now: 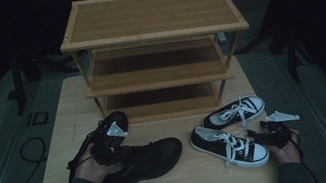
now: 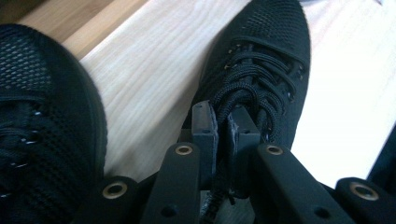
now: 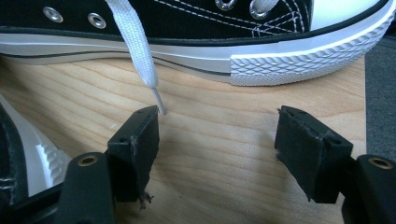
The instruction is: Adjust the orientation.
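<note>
1. Now we are seeing the left gripper [image 2: 223,128] pinching the black lace [image 2: 243,93] of the black mesh shoe [image 1: 145,161] near the table's [image 1: 186,178] front edge.
2. We are holding the right gripper [image 3: 217,140] spread wide over bare wood, just beside a black-and-white sneaker [image 3: 233,28].
3. Behind, a wooden shoe rack [image 1: 150,17] is standing in a dark room.

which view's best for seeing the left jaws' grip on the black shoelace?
Left gripper view: the left gripper has its jaws pinched on the black shoe's lace. The high view shows that gripper over the shoe, grip hidden.
</note>
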The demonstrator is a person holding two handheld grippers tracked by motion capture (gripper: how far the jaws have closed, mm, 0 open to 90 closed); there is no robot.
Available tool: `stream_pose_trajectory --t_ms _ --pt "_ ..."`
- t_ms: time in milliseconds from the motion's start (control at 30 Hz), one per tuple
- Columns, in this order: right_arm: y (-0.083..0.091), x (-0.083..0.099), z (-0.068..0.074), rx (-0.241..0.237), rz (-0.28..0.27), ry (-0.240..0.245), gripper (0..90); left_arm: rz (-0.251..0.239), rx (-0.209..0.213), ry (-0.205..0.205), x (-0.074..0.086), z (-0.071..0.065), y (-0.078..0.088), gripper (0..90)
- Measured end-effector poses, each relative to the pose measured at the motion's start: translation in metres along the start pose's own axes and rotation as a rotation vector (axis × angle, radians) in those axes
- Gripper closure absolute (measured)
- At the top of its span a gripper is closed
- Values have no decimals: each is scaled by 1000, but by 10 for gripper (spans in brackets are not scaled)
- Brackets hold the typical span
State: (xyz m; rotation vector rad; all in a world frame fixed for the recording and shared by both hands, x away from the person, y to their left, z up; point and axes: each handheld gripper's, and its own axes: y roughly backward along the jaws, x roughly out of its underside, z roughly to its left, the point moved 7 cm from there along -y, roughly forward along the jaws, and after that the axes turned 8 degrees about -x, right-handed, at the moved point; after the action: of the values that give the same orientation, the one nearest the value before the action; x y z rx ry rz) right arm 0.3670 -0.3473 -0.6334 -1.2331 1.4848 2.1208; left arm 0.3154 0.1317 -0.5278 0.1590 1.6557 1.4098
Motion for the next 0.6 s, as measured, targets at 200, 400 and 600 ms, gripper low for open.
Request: stream_pose_trajectory --t_ms 200,400,600 --pt "0 0 0 0 0 0 305 14 -22 61 -1 12 0 848" --pt "0 0 0 0 0 0 305 12 -35 137 8 24 5 849" --pt "0 0 0 0 0 0 305 19 -70 197 24 33 15 850"
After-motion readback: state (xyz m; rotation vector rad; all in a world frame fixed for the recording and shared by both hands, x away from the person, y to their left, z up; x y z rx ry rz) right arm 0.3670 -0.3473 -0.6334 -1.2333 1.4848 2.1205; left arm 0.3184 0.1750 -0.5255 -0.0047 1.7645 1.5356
